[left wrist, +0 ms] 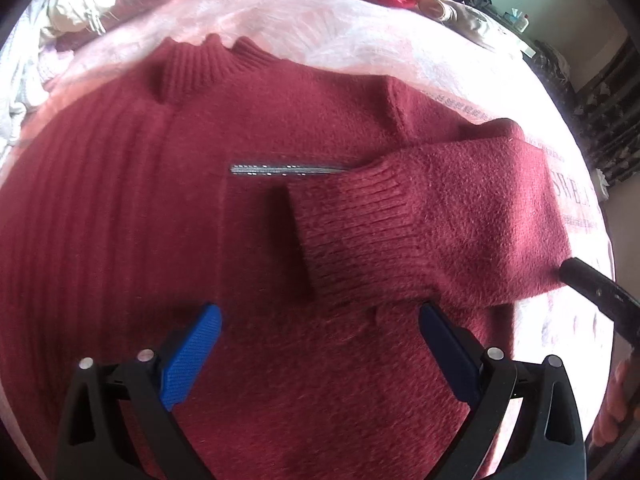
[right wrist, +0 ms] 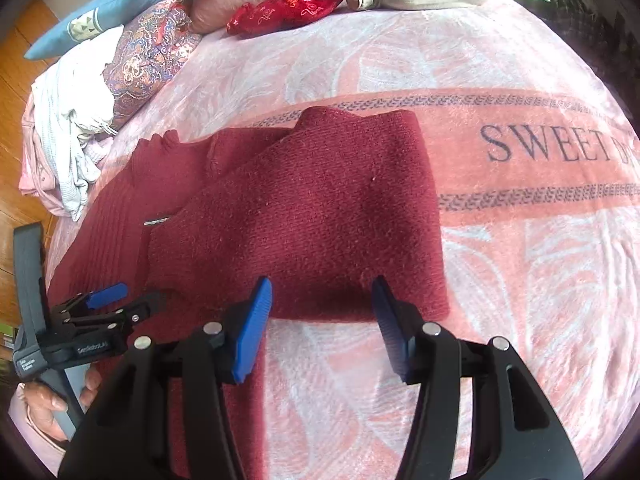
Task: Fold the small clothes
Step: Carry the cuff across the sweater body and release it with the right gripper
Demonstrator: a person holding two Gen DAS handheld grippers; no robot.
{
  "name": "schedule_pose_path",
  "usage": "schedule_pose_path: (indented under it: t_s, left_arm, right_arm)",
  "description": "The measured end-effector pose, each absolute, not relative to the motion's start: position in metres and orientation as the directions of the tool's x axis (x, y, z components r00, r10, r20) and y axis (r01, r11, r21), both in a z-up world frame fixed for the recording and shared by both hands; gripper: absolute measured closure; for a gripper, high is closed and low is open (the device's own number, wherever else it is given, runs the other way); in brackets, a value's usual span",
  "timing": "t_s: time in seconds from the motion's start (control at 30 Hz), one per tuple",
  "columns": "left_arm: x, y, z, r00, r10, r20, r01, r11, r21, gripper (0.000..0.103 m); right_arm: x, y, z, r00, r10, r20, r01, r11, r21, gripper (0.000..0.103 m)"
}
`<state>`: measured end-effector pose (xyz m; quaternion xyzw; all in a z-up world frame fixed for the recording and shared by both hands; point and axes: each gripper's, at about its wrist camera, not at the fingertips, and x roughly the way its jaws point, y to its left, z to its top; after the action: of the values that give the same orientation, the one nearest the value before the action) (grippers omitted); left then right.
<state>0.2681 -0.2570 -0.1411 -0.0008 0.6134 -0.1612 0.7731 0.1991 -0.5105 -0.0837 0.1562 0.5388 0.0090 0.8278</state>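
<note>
A dark red knitted sweater [left wrist: 160,240] lies flat on a pink blanket, collar [left wrist: 200,68] at the far side. Its sleeve [left wrist: 432,220] is folded across the chest, ribbed cuff toward the middle, below a short silver strip [left wrist: 280,169]. My left gripper [left wrist: 320,308] hovers open over the lower body of the sweater, nothing between its blue pads. In the right wrist view the folded sleeve [right wrist: 320,208] lies in front of my right gripper [right wrist: 320,284], which is open with the sleeve's near edge between its tips, pads not pressing. The left gripper [right wrist: 132,298] shows at the left there.
The pink blanket [right wrist: 520,280] carries the word "SWEET". A pile of pale clothes [right wrist: 72,128] and a patterned cloth [right wrist: 148,52] lie at the far left, a red pouch [right wrist: 288,8] and pink bedding at the back. A hand [right wrist: 52,408] holds the left gripper's handle.
</note>
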Motion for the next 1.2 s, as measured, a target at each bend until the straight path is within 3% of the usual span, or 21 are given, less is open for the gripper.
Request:
schedule_pose_path:
  t_s: [0.1,0.17,0.23,0.27,0.3,0.4,0.57,0.73,0.97,1.2]
  left_arm:
    - [0.273,-0.263,-0.144,0.207,-0.253,-0.945,0.218,0.954,-0.207,0.006]
    - [0.269,-0.264,-0.138,0.239,-0.277,-0.931,0.227,0.948,-0.224,0.022]
    - [0.266,-0.265,-0.128,0.255,-0.306,-0.917,0.250,0.937,-0.243,0.052]
    - [0.265,-0.266,-0.123,0.259,-0.312,-0.914,0.259,0.934,-0.245,0.059]
    - [0.264,-0.266,-0.119,0.260,-0.323,-0.910,0.268,0.929,-0.253,0.073]
    - [0.260,-0.264,-0.095,0.308,-0.364,-0.879,0.290,0.916,-0.278,0.091]
    - [0.252,-0.239,-0.052,0.448,-0.365,-0.816,0.329,0.916,-0.229,0.091]
    - [0.271,-0.167,-0.027,0.542,-0.257,-0.800,0.275,0.954,-0.121,0.091]
    - [0.305,-0.063,-0.079,0.520,-0.089,-0.849,0.116,0.993,-0.033,0.091]
    - [0.305,-0.043,-0.124,0.452,-0.129,-0.883,0.060,0.992,-0.114,0.087]
  right_arm:
    - [0.193,-0.519,-0.083,0.431,0.170,-0.886,0.139,0.958,0.252,0.050]
    - [0.194,-0.524,-0.084,0.435,0.167,-0.885,0.137,0.959,0.249,0.050]
    - [0.194,-0.528,-0.084,0.438,0.169,-0.883,0.140,0.958,0.252,0.050]
    - [0.193,-0.530,-0.084,0.440,0.165,-0.883,0.145,0.957,0.252,0.050]
    - [0.193,-0.531,-0.084,0.443,0.161,-0.882,0.152,0.956,0.251,0.050]
    - [0.192,-0.535,-0.081,0.451,0.163,-0.877,0.165,0.951,0.262,0.050]
    - [0.191,-0.534,-0.073,0.467,0.169,-0.868,0.160,0.949,0.272,0.050]
    - [0.199,-0.519,-0.074,0.453,0.206,-0.868,0.141,0.944,0.298,0.050]
    - [0.216,-0.487,-0.087,0.403,0.273,-0.874,0.110,0.933,0.342,0.050]
    - [0.238,-0.462,-0.110,0.339,0.369,-0.866,0.119,0.896,0.428,0.049]
